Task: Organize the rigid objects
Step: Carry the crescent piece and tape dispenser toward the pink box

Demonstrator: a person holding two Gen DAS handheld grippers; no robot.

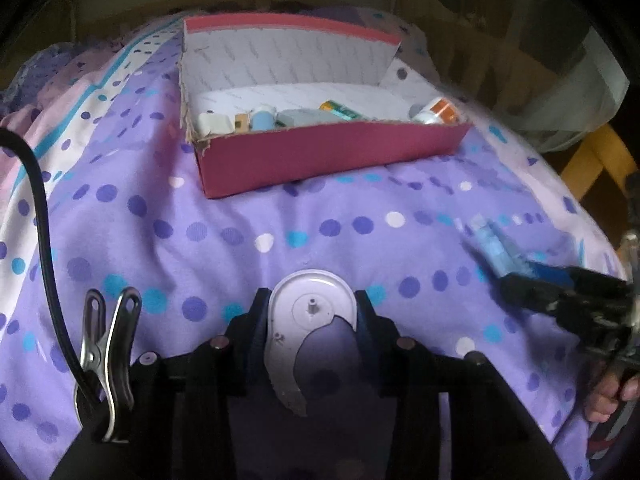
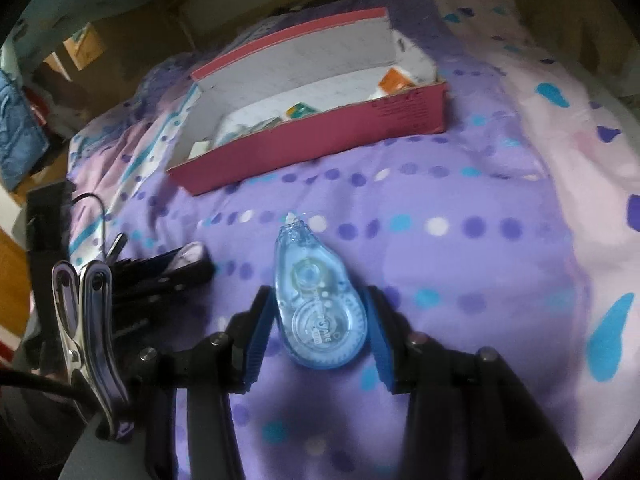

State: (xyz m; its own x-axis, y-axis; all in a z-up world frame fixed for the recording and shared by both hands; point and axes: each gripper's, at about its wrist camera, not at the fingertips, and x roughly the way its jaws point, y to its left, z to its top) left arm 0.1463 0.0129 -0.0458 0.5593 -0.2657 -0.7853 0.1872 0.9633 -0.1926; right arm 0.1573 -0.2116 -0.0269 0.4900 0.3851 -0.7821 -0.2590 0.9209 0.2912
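A red cardboard box with a white inside sits on the purple dotted bedspread and holds several small items; it also shows in the right wrist view. My left gripper is shut on a broken white plastic shell, held just above the bedspread. My right gripper holds a clear blue correction tape dispenser between its blue pads, tip pointing at the box. The dispenser and right gripper show blurred in the left wrist view.
The purple dotted bedspread covers the whole surface. A wooden chair frame stands past the bed's right edge. Cardboard boxes and blue cloth lie beyond the bed at the left.
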